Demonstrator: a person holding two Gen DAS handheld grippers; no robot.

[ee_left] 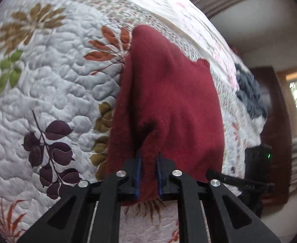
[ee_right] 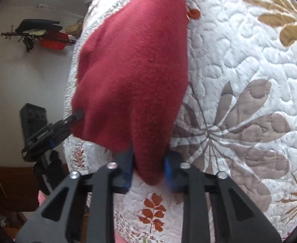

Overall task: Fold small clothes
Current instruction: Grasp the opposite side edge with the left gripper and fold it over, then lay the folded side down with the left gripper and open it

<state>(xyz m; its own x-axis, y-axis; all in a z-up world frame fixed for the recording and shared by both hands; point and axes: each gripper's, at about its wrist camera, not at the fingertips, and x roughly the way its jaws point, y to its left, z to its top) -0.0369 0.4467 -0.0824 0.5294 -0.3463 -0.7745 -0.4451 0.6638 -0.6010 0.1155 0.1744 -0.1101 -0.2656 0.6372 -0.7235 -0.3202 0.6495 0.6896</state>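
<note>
left wrist view: the left gripper has its blue-padded fingers clamped on an edge of the dark red knit garment, which rises toward 12 o'clock over the leaf-patterned quilt on the bed. a grey fuzzy cloth lies at 3 o'clock.

right wrist view: the right gripper pinches another edge of the garment between narrow fingers; the left gripper holds the cloth at 9 o'clock, above the quilt.
</note>
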